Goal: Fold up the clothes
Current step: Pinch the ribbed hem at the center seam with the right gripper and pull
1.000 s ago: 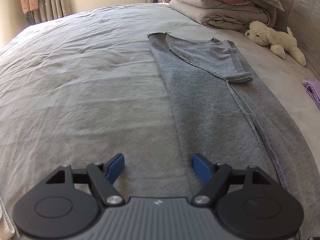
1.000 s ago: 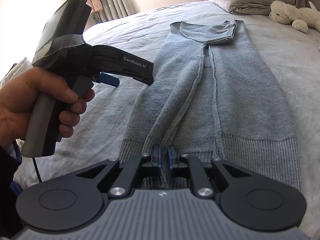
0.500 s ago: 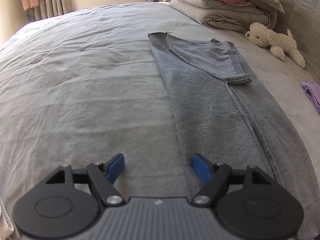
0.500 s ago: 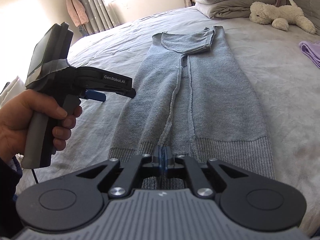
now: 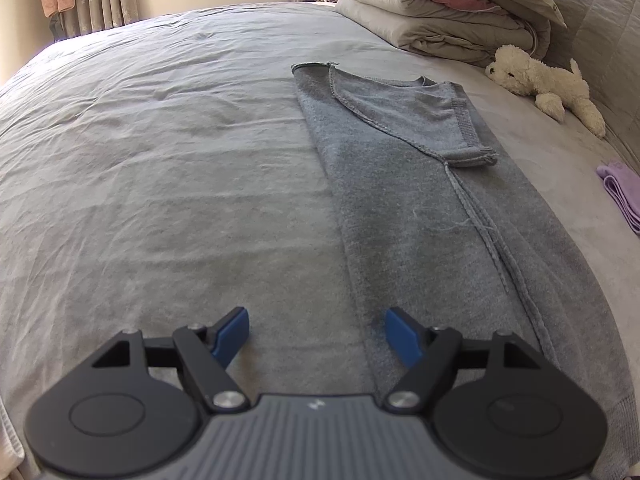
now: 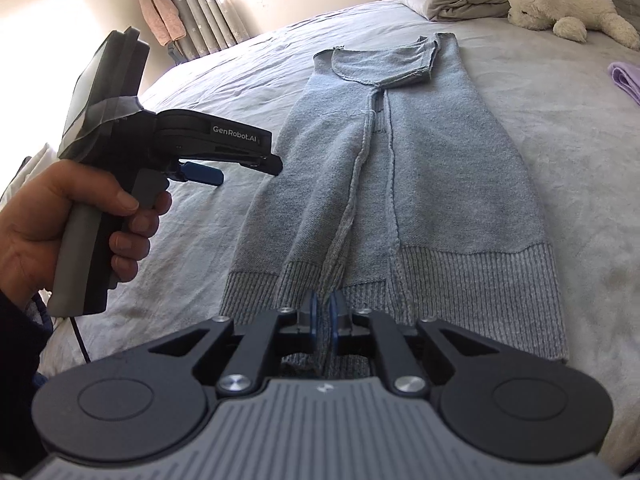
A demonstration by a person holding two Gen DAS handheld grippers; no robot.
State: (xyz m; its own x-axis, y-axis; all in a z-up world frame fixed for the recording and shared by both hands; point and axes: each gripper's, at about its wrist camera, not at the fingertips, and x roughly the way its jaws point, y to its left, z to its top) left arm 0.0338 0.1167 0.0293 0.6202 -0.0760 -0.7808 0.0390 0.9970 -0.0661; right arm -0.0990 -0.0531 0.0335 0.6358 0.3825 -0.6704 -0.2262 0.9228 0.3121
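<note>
Here, my right claw [image 6: 323,312] is clamped on the near ribbed hem of the grey sweater [image 6: 404,168]; its jaws have just been closing, and the blue pads meet on a pinch of knit where the two folded-in sides come together. My left claw [image 5: 315,334] stands wide with nothing between its pads, hovering over the sweater's left edge, one pad above the bare bed [image 5: 160,160] and the other above the knit. In the right wrist view the same left claw [image 6: 208,174] shows from the side, gripped by my left hand [image 6: 60,216], a dark sleeve at the wrist and a cable hanging under the handle.

The sweater lies flat and lengthwise on the grey bed, folded into a long strip, its sleeve [image 5: 420,120] doubled across the far end. Beyond it, folded quilts [image 5: 440,12] are stacked at the head of the bed, with a white plush dog [image 5: 544,84] just beside them. A lilac cloth [image 5: 620,192] lies at the right edge. Curtains [image 6: 192,4] hang at the sunlit window behind.
</note>
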